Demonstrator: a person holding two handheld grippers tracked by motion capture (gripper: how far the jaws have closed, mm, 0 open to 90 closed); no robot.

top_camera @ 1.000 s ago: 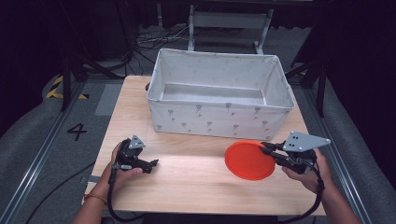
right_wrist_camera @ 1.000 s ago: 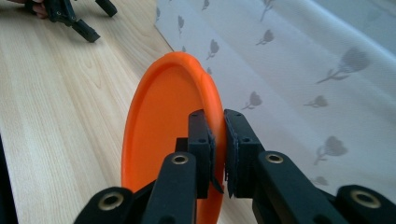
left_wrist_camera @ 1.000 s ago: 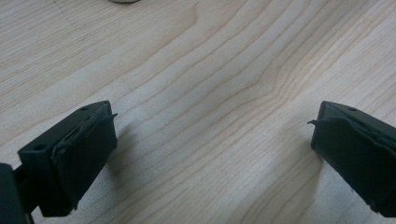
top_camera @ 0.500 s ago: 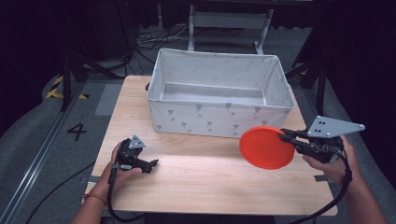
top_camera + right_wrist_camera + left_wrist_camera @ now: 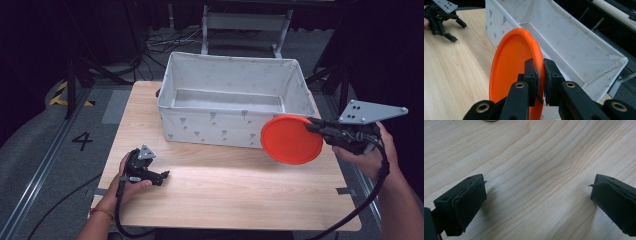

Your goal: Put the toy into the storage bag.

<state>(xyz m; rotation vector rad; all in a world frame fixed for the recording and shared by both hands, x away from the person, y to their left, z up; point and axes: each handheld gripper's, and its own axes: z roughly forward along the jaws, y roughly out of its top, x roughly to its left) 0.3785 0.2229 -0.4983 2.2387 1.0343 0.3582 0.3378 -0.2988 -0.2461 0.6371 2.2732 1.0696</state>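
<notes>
An orange plate (image 5: 291, 139) hangs in the air, tilted, in front of the right end of a white fabric bin (image 5: 215, 122). My right gripper (image 5: 313, 126) is shut on the plate's right rim. In the right gripper view the jaws (image 5: 541, 75) pinch the edge of the plate (image 5: 511, 65), with the bin's wall (image 5: 564, 45) just behind it. My left gripper (image 5: 162, 177) rests low on the wooden table (image 5: 225, 195) at the front left, open. In its own view the left gripper (image 5: 536, 200) has only bare wood (image 5: 536, 157) between its jaws.
The bin stands at the back middle of the table, and its inside looks bare. The left gripper (image 5: 456, 30) also shows far off across the table in the right gripper view. Cables and metal frames lie on the dark floor behind the table.
My right gripper has risen with the orange plate off the table, moving right and up to the bin's front right corner. The left gripper has stayed still.
</notes>
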